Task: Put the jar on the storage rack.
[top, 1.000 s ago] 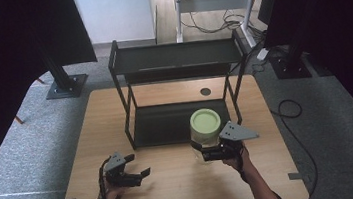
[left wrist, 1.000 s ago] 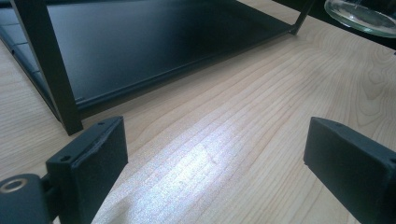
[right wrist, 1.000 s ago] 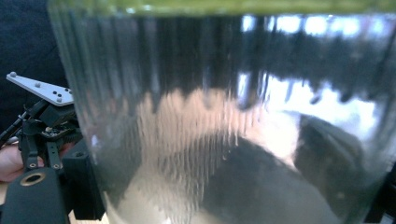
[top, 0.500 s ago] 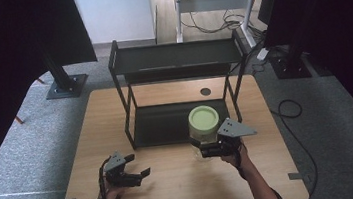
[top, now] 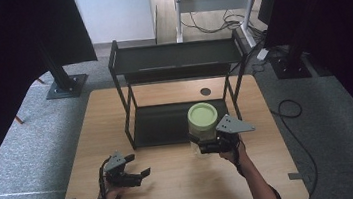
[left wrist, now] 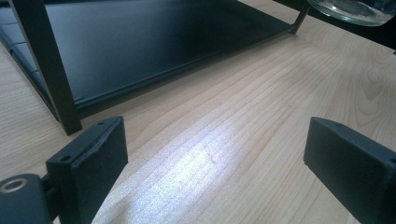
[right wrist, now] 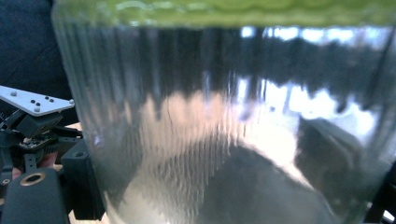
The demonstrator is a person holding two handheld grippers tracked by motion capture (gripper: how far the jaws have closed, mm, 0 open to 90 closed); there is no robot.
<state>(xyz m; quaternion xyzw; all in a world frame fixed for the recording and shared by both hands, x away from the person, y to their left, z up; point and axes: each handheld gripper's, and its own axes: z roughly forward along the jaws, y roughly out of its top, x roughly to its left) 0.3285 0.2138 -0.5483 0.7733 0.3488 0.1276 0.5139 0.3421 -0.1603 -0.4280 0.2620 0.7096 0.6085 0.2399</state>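
Right gripper (top: 204, 145) is clamped on the glass jar (top: 203, 129) — upright, long axis vertical, green lid (top: 202, 115) facing up. Jar sits at the front edge of the black rack's (top: 175, 59) lower shelf (top: 164, 123), right side. Left gripper (top: 131, 171) w/ jaws wide apart (nothing between), low over the wooden table (top: 174, 185), well apart from the jar.

- Left gripper (top: 133, 171): black body, two blocky black jaws with small screw holes, a brass-ringed hole at seven o'clock in its own view, black cable trailing.
- Right gripper (top: 205, 144): black, topped by a grey three-cornered plate with dark screws.
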